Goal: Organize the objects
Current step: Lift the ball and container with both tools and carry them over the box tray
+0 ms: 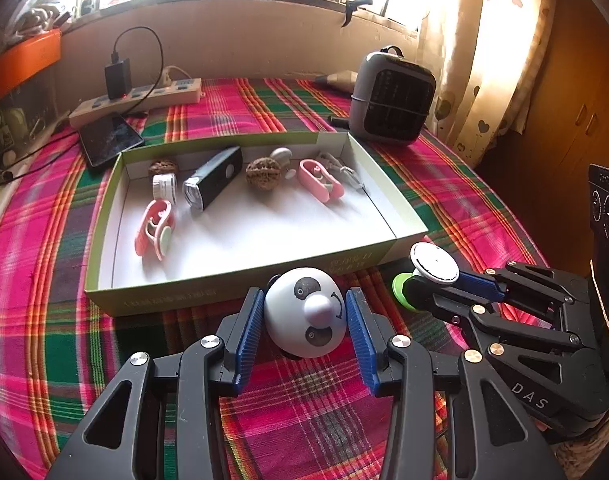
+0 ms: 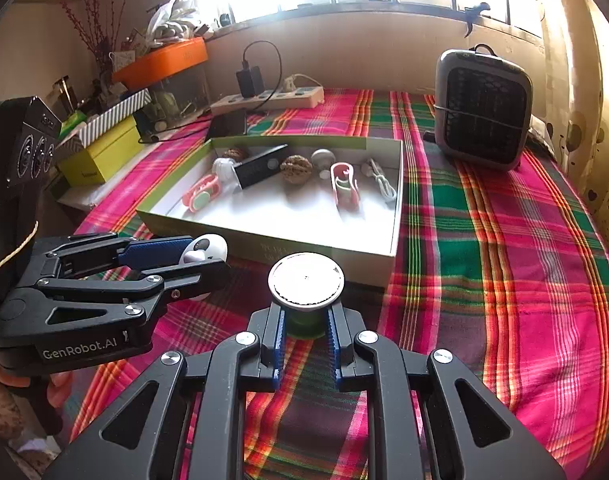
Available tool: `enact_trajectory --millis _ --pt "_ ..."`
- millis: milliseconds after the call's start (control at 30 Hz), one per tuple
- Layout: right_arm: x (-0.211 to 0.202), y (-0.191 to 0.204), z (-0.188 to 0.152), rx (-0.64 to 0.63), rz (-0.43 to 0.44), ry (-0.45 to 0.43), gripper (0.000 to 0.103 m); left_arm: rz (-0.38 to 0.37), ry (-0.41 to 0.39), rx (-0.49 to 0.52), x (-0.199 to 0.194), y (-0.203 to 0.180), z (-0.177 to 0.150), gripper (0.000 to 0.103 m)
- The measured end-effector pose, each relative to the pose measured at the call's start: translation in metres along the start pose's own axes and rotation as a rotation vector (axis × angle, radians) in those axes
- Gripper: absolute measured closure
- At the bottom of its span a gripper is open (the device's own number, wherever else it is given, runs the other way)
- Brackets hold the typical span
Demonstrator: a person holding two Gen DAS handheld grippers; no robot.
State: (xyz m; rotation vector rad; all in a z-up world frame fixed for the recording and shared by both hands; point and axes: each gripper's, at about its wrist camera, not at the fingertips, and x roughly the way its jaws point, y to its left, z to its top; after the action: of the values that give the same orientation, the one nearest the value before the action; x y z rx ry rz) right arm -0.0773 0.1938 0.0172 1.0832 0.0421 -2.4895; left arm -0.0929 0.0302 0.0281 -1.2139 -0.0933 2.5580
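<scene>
Plaid cloth [image 2: 484,264]: pink, green and orange; fills the lower and right frame in both views, with bare room at right.

Shallow box [image 1: 240,284]: green outside, white inside, centre frame; its near wall carries faint printing, unreadable. Holds a black flashlight [image 1: 214,178], two walnuts, two pink clips [image 1: 154,228] and small white items along the far side; its near floor is open.

Heater [image 2: 482,110]: grey, upper right, beyond the box corner.

Left gripper [image 1: 304,320]: lower centre of its view, blue pads pressed against both sides of the panda-face ball [image 1: 306,312], just short of the box's near wall. Marked "GenRobot.AI" in the right view.

Right gripper [image 2: 306,322]: clenched on the green spool [image 2: 304,322] with a white disc top, just before the box's near right corner. Marked "DAS".
</scene>
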Motion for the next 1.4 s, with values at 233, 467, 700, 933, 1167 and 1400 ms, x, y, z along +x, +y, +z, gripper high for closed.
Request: enact_trajectory --millis 233,467,700,933,1167,1400 --pt "-0.005 0.003 0.007 -0.007 -0.002 -0.021 0.085 -0.001 -0.025 -0.004 -0.008 0.003 0.007 0.062" --pt "-0.006 0.001 0.017 -0.003 -0.002 -0.038 0.085 -0.003 -0.038 -0.008 -0.01 0.008 0.016 0.062" --pt "-0.003 0.001 0.028 -0.006 -0.001 -0.046 0.085 -0.014 -0.036 -0.021 -0.006 0.016 0.026 0.062" --pt "0.006 -0.004 0.044 0.006 0.004 -0.046 0.085 -0.02 -0.027 -0.038 0.004 0.025 0.039 0.062" --pt "0.032 -0.01 0.057 0.02 0.012 -0.011 0.085 -0.018 0.005 -0.05 0.023 0.036 0.051 0.062" --pt "0.058 -0.011 0.068 0.017 0.024 0.023 0.085 -0.008 0.027 -0.05 0.04 0.043 0.061 0.062"
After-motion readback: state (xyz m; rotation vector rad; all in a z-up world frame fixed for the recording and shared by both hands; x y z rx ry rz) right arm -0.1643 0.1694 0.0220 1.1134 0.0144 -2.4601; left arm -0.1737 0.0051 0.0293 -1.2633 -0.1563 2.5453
